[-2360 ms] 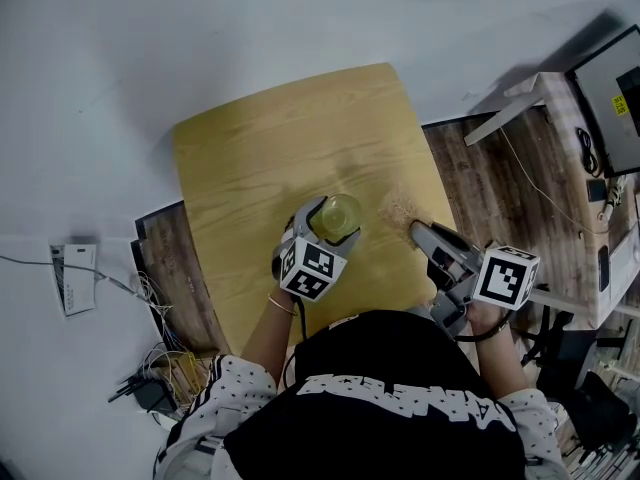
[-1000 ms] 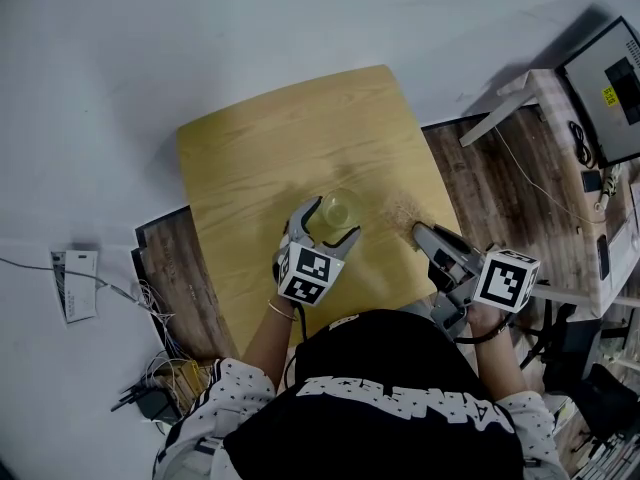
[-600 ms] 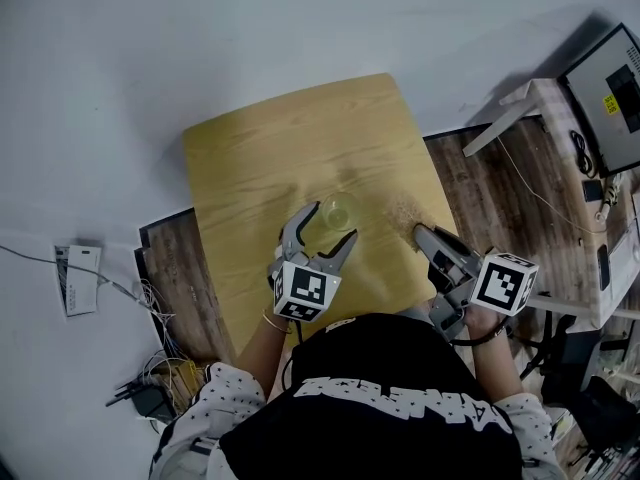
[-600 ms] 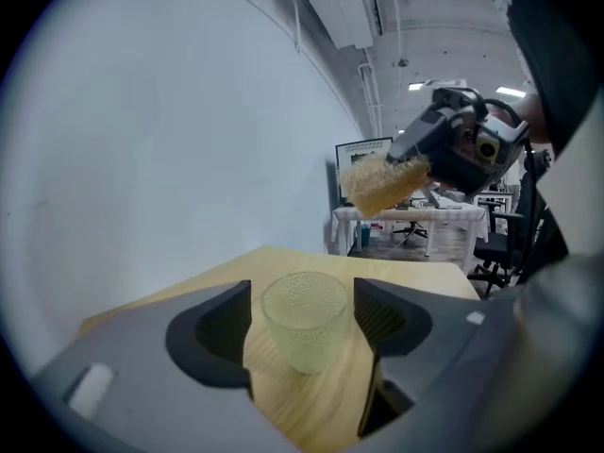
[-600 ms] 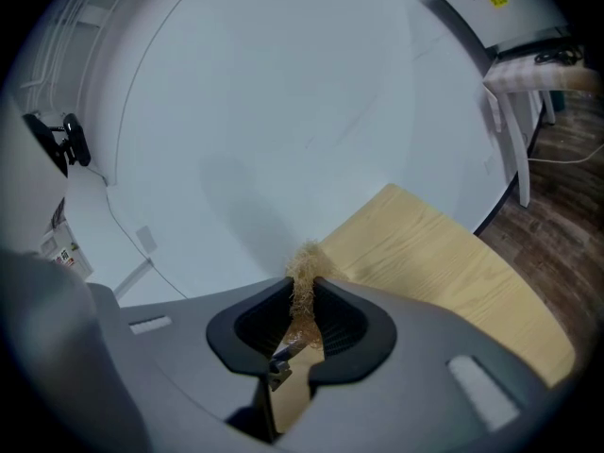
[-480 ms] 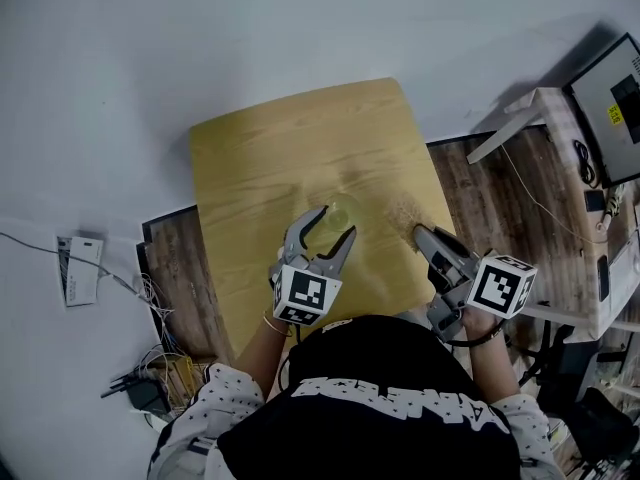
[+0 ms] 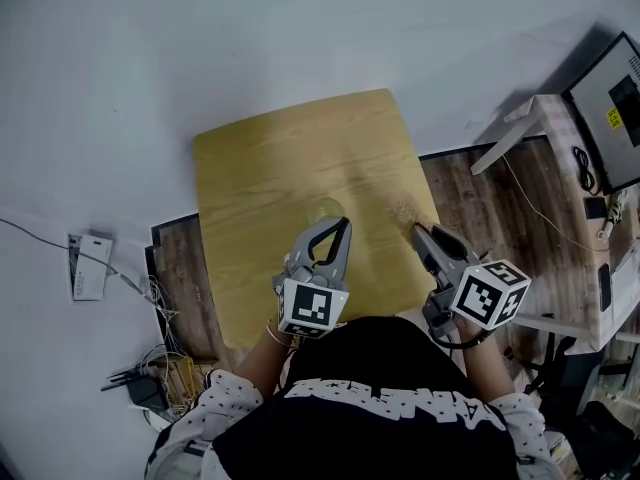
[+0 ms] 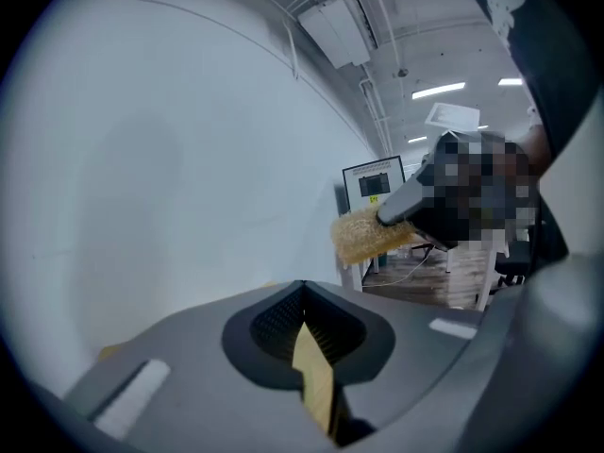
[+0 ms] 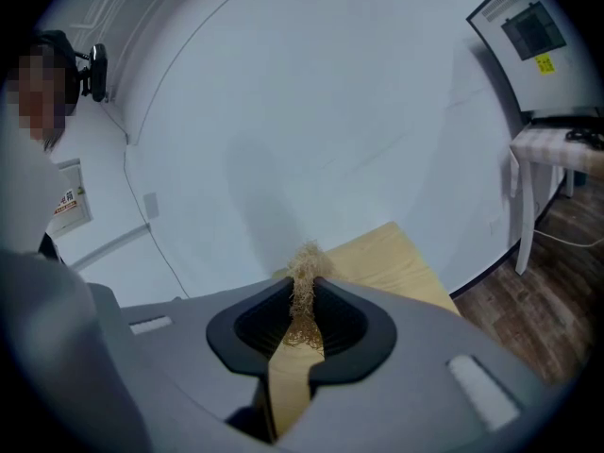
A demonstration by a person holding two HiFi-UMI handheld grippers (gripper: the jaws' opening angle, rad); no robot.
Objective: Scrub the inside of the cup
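The left gripper (image 8: 303, 314) has its jaws pressed together on nothing, so the clear cup (image 7: 326, 211) stands unheld on the wooden table (image 7: 255, 168) just ahead of it. The right gripper (image 7: 420, 234) pinches a fibrous scrub pad (image 9: 304, 276) (scrubbing now would probably shove or tip the cup).

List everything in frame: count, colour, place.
table: 1, yellow wood, centre
cup: 1, clear and faint, on the table just ahead of the left gripper
scrubber: 1, straw-coloured, in the right gripper
monitor: 1, dark, far right
side table: 1, white, right, beside the monitor
cables: a tangle, dark, on the floor at lower left
box: 1, white, on the floor at left
left gripper: 1, grey, shut and empty, over the table's near side
right gripper: 1, grey, shut on the scrubber, near the table's right edge
top: 1, black with white print, worn by the person, bottom centre
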